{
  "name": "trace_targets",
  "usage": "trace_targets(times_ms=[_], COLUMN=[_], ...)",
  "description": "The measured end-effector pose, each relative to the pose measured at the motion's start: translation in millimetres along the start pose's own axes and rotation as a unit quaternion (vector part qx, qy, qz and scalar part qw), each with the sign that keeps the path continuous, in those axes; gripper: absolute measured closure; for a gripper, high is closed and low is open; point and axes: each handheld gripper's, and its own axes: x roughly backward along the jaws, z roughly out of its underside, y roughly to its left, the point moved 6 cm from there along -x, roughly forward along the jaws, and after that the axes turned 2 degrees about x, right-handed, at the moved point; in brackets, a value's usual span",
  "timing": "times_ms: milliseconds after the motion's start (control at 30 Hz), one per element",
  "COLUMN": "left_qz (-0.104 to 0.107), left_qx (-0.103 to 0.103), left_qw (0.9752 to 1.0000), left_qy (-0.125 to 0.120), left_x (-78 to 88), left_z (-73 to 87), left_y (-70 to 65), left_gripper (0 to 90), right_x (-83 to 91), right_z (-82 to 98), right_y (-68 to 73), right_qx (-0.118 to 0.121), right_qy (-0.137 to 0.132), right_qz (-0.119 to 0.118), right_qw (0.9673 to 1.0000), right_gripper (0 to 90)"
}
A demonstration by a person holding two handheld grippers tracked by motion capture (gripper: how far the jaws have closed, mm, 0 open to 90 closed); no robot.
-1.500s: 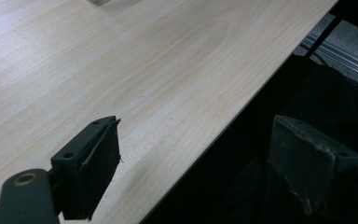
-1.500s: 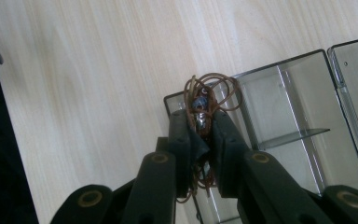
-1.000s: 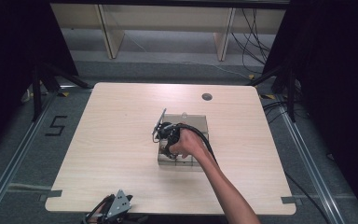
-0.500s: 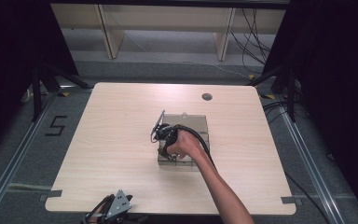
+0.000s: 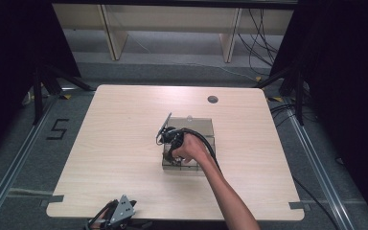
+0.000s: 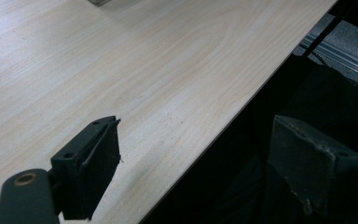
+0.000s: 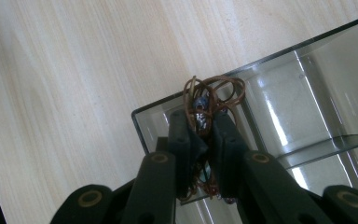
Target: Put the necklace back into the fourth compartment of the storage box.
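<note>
My right gripper (image 7: 203, 123) is shut on a tangled bundle of thin brown cord with dark beads (image 7: 213, 91). It holds the bundle over the near-left corner compartment of a clear plastic divided box (image 7: 261, 60). In the high view the right gripper (image 5: 168, 152) points down at the front left of the box (image 5: 206, 125), which stands at the table's middle, and a hand is wrapped around it. The left gripper (image 5: 117, 214) lies at the table's front edge, open. In its own view the left gripper (image 6: 196, 133) has nothing between its jaws, one over the tabletop and one past the edge.
The light wooden table (image 5: 120, 129) has a round cable hole (image 5: 212, 99) at its back right. Dark floor and metal rails (image 5: 316, 158) surround it. A wooden shelf frame (image 5: 110, 28) stands behind the table.
My right gripper has barely drifted over the box, still holding the bundle. The left gripper lies where it was.
</note>
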Motion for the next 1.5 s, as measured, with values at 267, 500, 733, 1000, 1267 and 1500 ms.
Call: trace_targets(times_ms=[267,500,733,1000,1267,1500], left_qz=[0.001,0.002,0.002,0.001,0.002,0.001], left_qx=[-0.001,0.001,-0.011,0.0,-0.012,-0.015], left_qw=[1.0,1.0,0.9999,1.0,0.9999,0.9999], left_qy=[0.001,-0.001,-0.003,0.0,-0.001,0.003], left_x=[0.2,0.3,0.4,-0.2,0.0,-0.4], left_z=[-0.1,-0.2,-0.9,0.1,-0.7,0.0], left_y=[-0.1,-0.4,0.2,-0.2,0.5,0.7], left_gripper=[15.9,15.9,15.9,15.9,15.9,15.9], right_x=[-3.5,-5.1,-4.1,-7.6,-7.1,6.1], right_z=[1.0,1.5,4.1,6.0,9.2,9.9], right_y=[-1.5,-3.3,0.4,0.6,-3.5,-6.2], right_qx=[-0.01,0.0,-0.016,-0.023,-0.028,-0.035], right_qy=[0.002,0.001,0.0,0.005,0.003,-0.026], right_qz=[-0.009,-0.013,-0.023,-0.034,-0.034,-0.032], right_qw=[0.9999,0.9999,0.9996,0.9991,0.999,0.9986], right_gripper=[80.3,80.3,80.2,79.7,75.3,71.7])
